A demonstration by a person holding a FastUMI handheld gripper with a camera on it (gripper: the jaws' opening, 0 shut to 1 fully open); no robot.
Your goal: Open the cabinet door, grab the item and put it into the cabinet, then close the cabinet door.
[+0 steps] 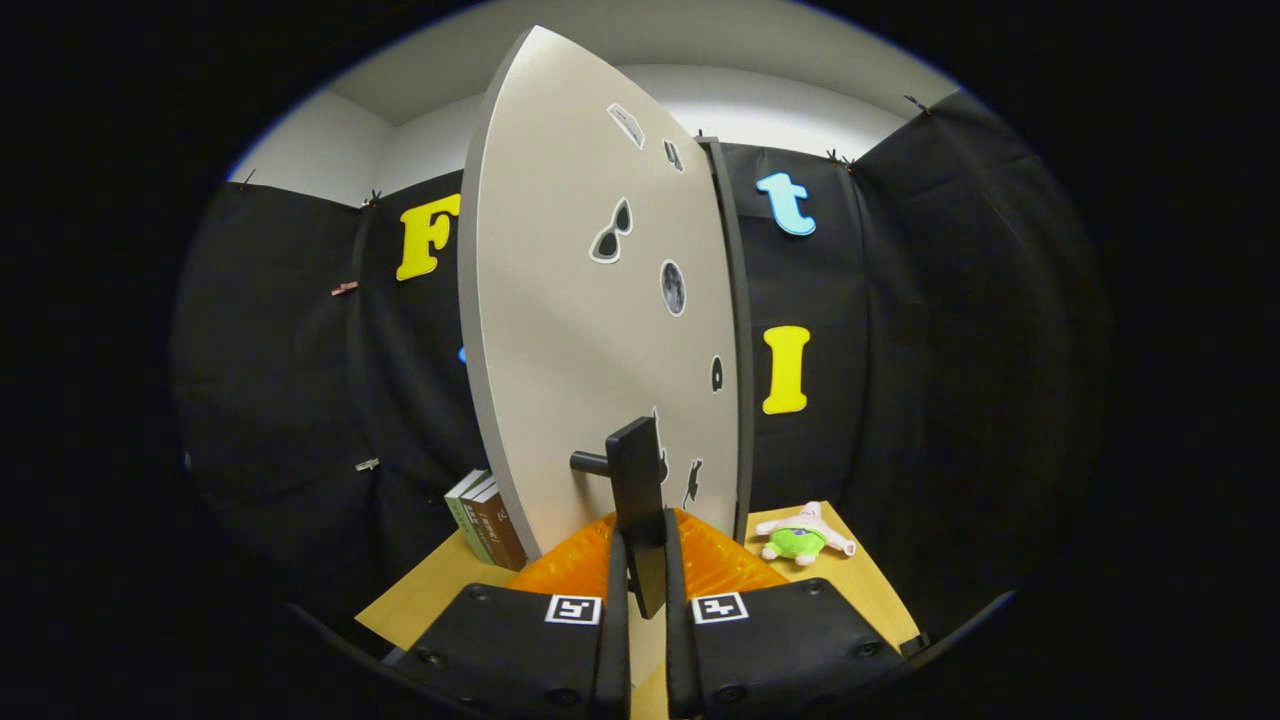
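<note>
The cabinet door [590, 330] is a pale grey panel with several stickers, swung open and standing edge-on ahead of me. Its dark flat handle [637, 490] sticks out from the lower part of the door on a short peg. My gripper [640, 590] is shut on that handle, one finger pressed to each side of the bar's lower end. A small plush toy [803, 536], pink with a green body, lies on the wooden table [860, 580] to the right of the door, beyond my fingers. The cabinet's dark frame edge [738, 330] shows just right of the door.
A few books [485, 520] lean upright on the table to the left of the door. Black cloth walls close the booth on all sides, with a white wall above them.
</note>
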